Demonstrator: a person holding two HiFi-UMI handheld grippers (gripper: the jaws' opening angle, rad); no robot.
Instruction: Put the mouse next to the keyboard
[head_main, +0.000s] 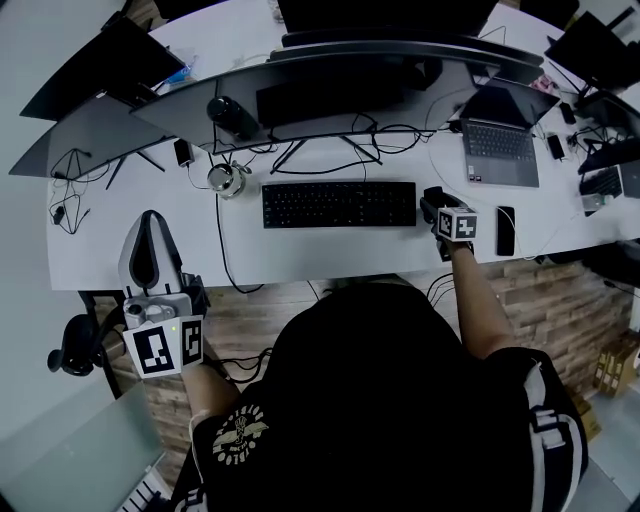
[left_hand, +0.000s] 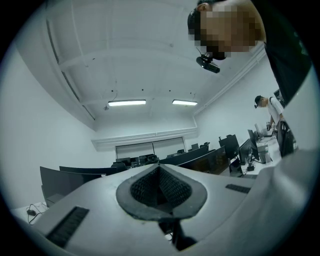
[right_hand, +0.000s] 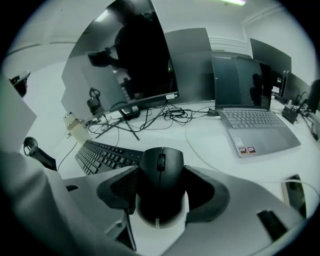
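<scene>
- We look down on a long white desk (head_main: 330, 255) whose far side is lined with dark curved monitors (head_main: 330, 100).
- Loose cables (head_main: 370, 130) run under the monitors. An open laptop (head_main: 500, 150) sits to the right, and a phone (head_main: 505, 230) lies flat near the front edge.
- A black keyboard (head_main: 340, 204) lies at the middle of the desk, parallel to the front edge.
- The left gripper view faces upward, so there we see a white ceiling with two strip lights (left_hand: 127, 102), more rows of monitors, and another person (left_hand: 267, 107) standing far off at the right.
- The right gripper (head_main: 437, 208) is over the desk just beside the keyboard's right end, and its jaws are clamped on the two sides of the black mouse (right_hand: 160, 185).
- The mouse's long axis runs along the gripper, front to back across the desk. Its scroll-wheel end points away from us, toward the monitors.
- We see white desk under the mouse, but we cannot tell whether it touches.
- The left gripper (head_main: 150, 240) is held off the desk's near-left edge, pointing up, with its pads pressed together on nothing.
</scene>
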